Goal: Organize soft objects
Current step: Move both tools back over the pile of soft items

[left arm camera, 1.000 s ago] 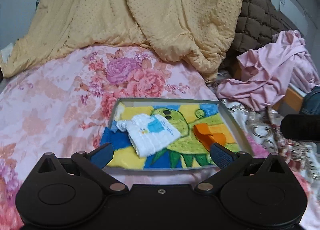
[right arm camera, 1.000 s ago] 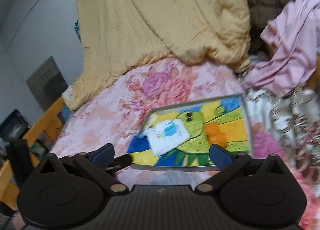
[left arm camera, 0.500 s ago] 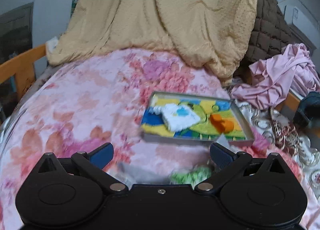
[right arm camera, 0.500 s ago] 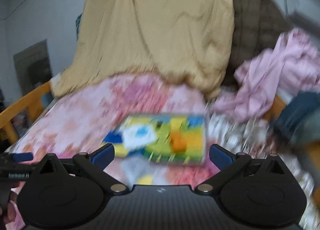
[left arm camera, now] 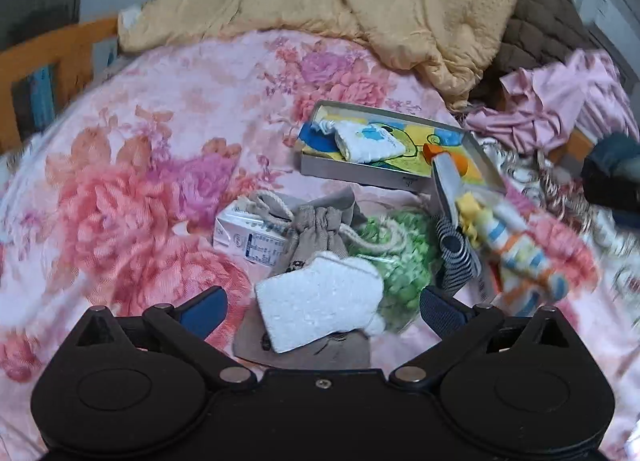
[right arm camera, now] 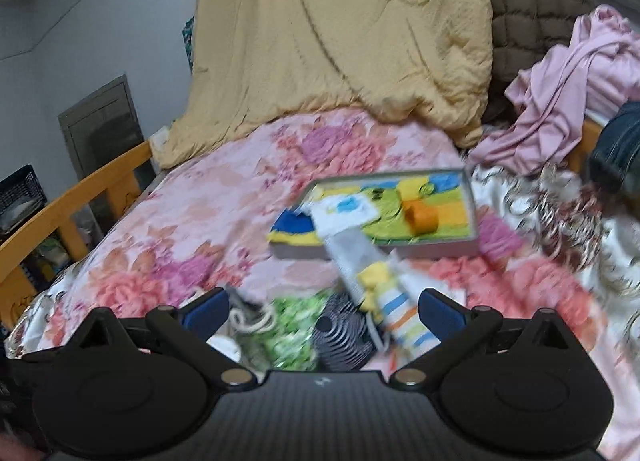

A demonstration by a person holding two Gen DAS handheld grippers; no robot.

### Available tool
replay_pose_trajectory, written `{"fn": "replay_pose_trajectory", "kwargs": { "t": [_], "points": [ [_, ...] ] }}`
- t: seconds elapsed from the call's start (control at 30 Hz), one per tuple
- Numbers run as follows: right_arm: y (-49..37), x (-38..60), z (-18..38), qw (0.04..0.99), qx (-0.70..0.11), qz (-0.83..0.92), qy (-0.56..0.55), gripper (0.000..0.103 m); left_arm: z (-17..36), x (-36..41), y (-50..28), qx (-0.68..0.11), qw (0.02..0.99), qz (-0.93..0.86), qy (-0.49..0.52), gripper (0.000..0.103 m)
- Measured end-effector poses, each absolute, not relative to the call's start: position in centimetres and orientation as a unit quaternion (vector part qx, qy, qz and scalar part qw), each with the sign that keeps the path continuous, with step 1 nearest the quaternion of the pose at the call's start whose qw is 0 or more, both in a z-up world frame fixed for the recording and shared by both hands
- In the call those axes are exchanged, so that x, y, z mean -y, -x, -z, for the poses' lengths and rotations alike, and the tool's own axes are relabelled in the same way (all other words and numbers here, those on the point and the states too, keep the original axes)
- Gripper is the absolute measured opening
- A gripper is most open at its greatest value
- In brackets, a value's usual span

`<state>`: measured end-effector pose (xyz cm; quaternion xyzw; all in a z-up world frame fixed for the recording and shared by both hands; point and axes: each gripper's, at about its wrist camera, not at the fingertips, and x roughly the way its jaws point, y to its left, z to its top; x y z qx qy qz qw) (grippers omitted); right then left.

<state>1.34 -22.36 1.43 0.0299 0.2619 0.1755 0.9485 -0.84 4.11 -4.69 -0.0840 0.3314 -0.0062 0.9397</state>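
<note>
Left wrist: fingers point(left arm camera: 200, 311) spread above white sponge point(left arm camera: 318, 305).

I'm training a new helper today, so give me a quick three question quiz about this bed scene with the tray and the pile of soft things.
1. True or false: the tray is empty.
2. Which lies nearest the left gripper: A the white sponge, B the orange piece, C the small carton?
3. What colour is the fluffy item beside the drawstring pouch?

Key: 1 false; 2 A; 3 green.

Open tool point(right arm camera: 322, 311) above blurred soft pile point(right arm camera: 320, 325)
</note>
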Motion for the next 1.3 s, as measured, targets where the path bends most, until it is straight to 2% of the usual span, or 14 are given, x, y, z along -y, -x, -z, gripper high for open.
{"fn": "replay_pose_trajectory", "kwargs": {
  "t": [0.1,0.4,0.57,0.93,1.1,1.17,1.3],
  "points": [
    [-0.8,22.1,-0.6,0.945,-0.277,-0.173,-0.029,0.103,5.6,-3.1,1.1,-0.314,0.949,-0.008,0.041,0.102],
    [-0.7,21.9,0.4,0.936,-0.304,-0.175,-0.025,0.103,7.9,-3.1,-1.0,-0.324,0.944,-0.014,0.054,0.102],
    [-1.2,21.7,0.1,0.936,-0.304,-0.174,-0.023,0.103,7.8,-3.5,-2.1,-0.321,0.947,0.007,0.012,0.102],
    [-1.7,21.2,0.2,0.933,-0.309,-0.18,-0.022,0.103,9.7,-5.5,-4.9,-0.362,0.927,0.079,0.051,0.102],
    [-1.9,21.8,0.2,0.935,-0.31,-0.172,-0.027,0.103,9.2,-4.5,-3.3,-0.344,0.933,0.083,0.062,0.1],
    [-2.0,22.0,0.2,0.935,-0.311,-0.167,-0.029,0.103,9.1,-3.9,-2.6,-0.343,0.933,0.089,0.059,0.095],
    [-2.0,22.2,0.3,0.935,-0.313,-0.164,-0.032,0.103,8.9,-2.9,-1.6,-0.335,0.935,0.104,0.05,0.095]
  ]
}}
